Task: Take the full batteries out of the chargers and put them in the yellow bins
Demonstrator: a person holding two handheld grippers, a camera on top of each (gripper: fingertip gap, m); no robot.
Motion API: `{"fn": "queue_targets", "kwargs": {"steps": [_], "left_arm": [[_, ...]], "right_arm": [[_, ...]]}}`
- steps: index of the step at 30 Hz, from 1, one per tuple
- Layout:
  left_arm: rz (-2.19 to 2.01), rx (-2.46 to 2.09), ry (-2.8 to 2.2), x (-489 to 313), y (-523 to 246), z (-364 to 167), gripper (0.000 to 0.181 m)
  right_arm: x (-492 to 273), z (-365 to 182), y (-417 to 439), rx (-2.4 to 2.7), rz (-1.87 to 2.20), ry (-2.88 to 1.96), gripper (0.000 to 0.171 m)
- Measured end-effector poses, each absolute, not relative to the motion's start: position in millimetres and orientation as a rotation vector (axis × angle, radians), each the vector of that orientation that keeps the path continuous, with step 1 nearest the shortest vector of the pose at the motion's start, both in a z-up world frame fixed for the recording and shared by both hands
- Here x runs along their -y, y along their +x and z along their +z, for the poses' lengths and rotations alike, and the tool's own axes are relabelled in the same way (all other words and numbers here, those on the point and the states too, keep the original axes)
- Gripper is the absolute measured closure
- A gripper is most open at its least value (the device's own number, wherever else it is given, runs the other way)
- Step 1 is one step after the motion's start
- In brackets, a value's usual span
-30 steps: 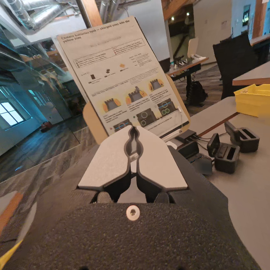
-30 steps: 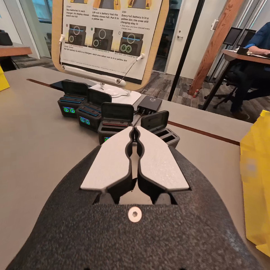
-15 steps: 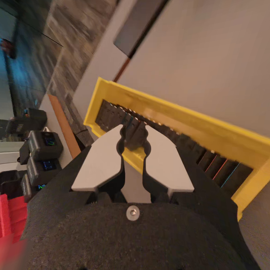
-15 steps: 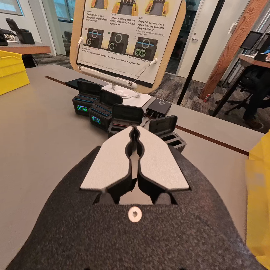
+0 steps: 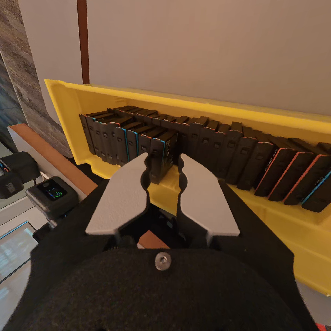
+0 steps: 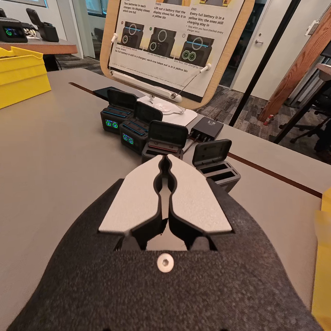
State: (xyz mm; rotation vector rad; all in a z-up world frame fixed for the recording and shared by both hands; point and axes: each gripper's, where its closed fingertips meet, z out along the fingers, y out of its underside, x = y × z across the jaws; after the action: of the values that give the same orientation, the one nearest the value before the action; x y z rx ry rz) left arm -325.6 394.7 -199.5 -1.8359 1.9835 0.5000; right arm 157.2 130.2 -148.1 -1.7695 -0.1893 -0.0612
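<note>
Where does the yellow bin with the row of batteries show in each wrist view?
Left wrist view: the yellow bin runs across the middle to the right edge, with batteries standing inside and the open left tongs at it.
Right wrist view: its inside is not visible; it is probably in the yellow stack at the left edge.
Shared landmark: the side-desk charger with a green ring display, likely the same unit.
</note>
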Motion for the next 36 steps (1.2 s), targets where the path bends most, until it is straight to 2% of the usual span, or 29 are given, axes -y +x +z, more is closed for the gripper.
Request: {"fn": "queue_targets", "kwargs": {"steps": [5,8,13,23,29,36], "left_arm": [[0.511,-2.03,-1.831,-392.4,-327.9,-195.9,0.166],[0.588,-2.045,-1.816,-397.3,-335.1,-198.8,0.157],[0.595,-2.048,-1.806,-397.9,-332.5,-201.8,0.165],[0.63,-2.015,-1.804,-397.7,-333.7,-196.2,0.166],[0.658,-1.882,-1.721,-393.9,-325.2,-147.3,0.166],[0.511,-1.774,-1.545,-356.2,-268.4,-88.6,0.166]], "right_arm": [[-130.6,-150.0,156.8,0.195,-0.063,-1.776,0.171],[-130.8,-150.7,156.3,0.198,-0.061,-1.778,0.171],[-131.3,-152.6,155.3,0.202,-0.059,-1.784,0.171],[-130.6,-151.1,155.0,0.203,-0.063,-1.778,0.171],[-130.9,-151.2,151.9,0.216,-0.069,-1.775,0.171],[-129.8,-146.1,140.9,0.268,-0.077,-1.746,0.171]]}}
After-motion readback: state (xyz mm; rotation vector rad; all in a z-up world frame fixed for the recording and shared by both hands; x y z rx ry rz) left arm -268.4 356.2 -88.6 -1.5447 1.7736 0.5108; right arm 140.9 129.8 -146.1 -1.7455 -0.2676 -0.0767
